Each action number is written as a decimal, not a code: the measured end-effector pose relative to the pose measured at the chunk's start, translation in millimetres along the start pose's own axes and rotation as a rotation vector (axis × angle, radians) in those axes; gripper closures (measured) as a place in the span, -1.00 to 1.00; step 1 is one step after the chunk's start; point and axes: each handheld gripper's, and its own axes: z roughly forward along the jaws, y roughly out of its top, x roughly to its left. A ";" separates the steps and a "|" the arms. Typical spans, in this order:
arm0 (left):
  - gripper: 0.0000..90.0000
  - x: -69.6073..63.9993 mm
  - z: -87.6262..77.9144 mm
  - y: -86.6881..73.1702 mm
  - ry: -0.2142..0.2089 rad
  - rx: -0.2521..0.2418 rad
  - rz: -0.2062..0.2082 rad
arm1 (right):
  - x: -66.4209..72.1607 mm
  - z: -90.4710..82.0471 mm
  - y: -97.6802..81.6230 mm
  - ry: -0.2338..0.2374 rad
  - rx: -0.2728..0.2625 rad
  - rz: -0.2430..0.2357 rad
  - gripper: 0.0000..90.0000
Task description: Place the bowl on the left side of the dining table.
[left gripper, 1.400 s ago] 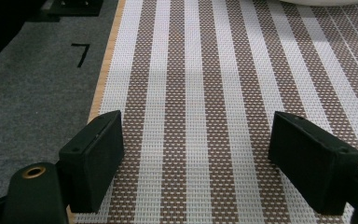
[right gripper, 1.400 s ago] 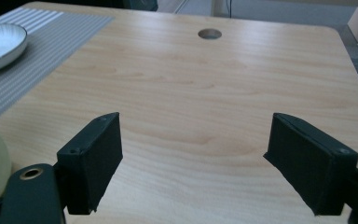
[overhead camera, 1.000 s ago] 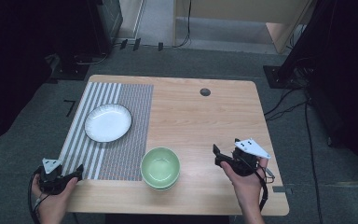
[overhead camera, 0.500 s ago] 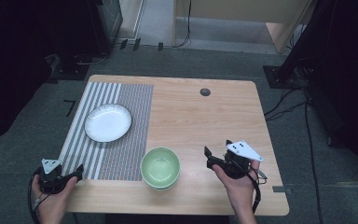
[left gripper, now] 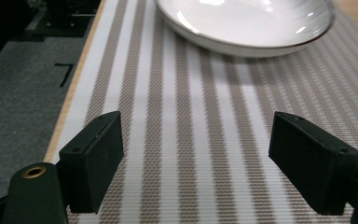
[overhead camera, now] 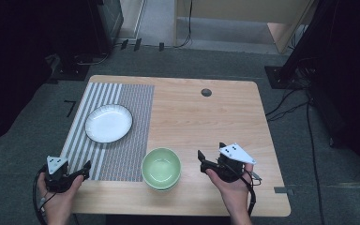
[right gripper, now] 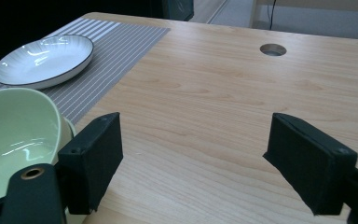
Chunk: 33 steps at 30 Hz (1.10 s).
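On the wooden tabletop, a striped placemat covers the half left of the green bowl, and a white plate with a dark rim lies on the mat, beyond the bowl and to its left. The bowl itself stands at the near edge of the tabletop, just off the mat's right border, and seems to sit on a second bowl nested under it, though that is hard to make out. A small round hole in the wood lies well beyond the bowl, toward the far edge.

What has changed is on the bowl's right: the right tongs have slid leftward over the last second and now sit just beside the bowl, apart from its rim. In the right gripper view the bowl fills the lower left, close against the left pad, while the jaws stand wide apart with bare wood between them, gripping nothing. The left tongs have stayed put at the mat's near edge, well to the left of the bowl; they too gape wide and empty over the stripes.

So the reach is likely aimed at the bowl, and the approach looks nearly finished. To grip it, one pad would have to pass over the rim, since both are now outside it.
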 end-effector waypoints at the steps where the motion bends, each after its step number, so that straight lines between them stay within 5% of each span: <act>1: -0.62 -2.6 -0.8 1.4 -0.004 -0.006 0.002 | 2.3 0.6 -0.3 0.002 0.001 -0.005 -0.60; 33: -0.62 -61.9 -17.7 24.5 -0.145 -0.079 0.059 | 37.7 11.0 -7.9 0.099 0.034 -0.029 -0.53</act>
